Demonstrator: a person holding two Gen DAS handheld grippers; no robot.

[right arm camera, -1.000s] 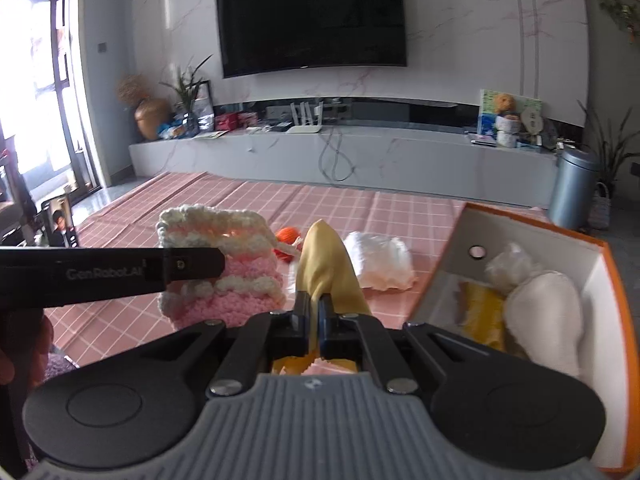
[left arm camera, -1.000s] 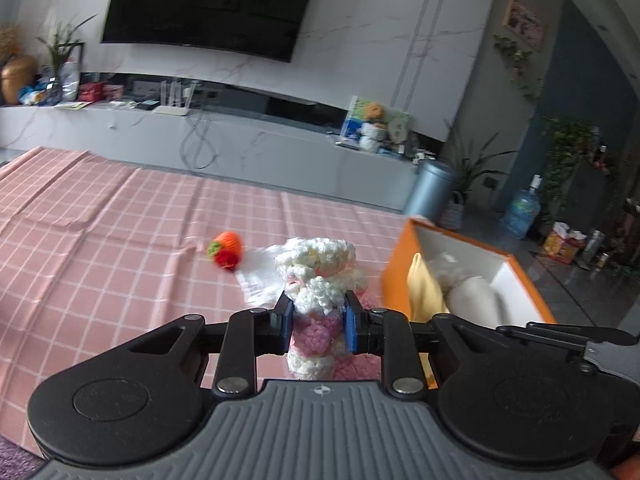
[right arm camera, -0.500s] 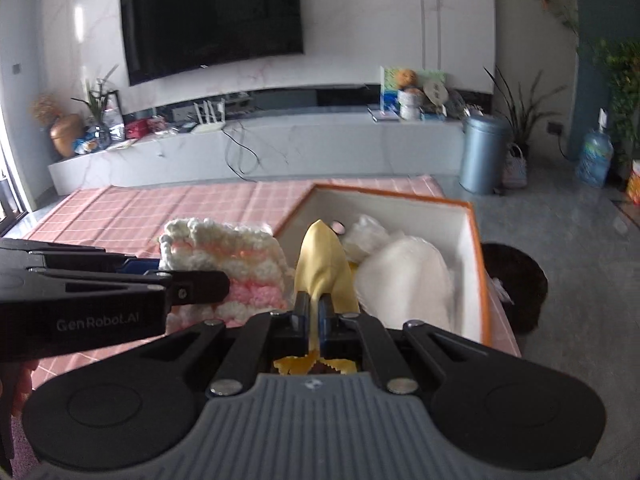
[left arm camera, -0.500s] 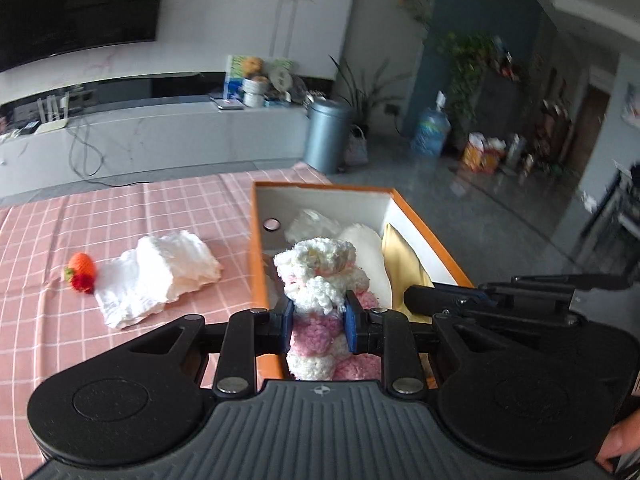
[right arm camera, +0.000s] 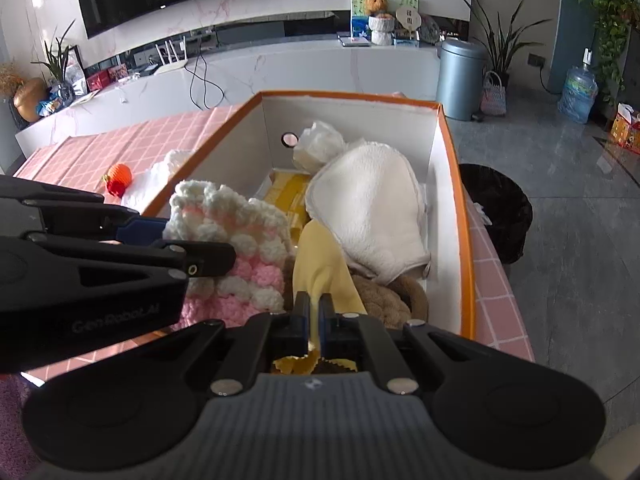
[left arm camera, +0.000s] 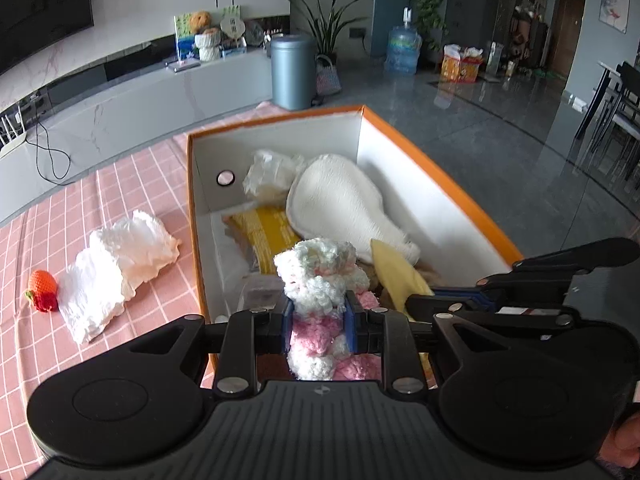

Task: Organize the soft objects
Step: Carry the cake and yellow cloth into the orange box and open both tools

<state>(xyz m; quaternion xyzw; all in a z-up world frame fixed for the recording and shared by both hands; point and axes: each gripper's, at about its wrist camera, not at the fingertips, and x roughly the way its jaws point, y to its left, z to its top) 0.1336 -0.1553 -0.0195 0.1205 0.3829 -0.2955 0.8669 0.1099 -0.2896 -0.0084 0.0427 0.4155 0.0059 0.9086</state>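
Observation:
My left gripper is shut on a pink-and-white crocheted piece and holds it over the near end of the orange box. My right gripper is shut on a yellow cloth, held over the same box beside the crocheted piece. Inside the box lie a white fleecy mitt, a crumpled white bag, a yellow packet and a brown plush item.
On the pink checked tablecloth left of the box lie a crumpled white cloth and a small orange-red knitted strawberry. A black bin stands on the floor right of the table. A grey TV bench runs behind.
Both grippers have moved right, from above the tablecloth to over the box, and tilted down into it. Each keeps its hold on its soft piece.

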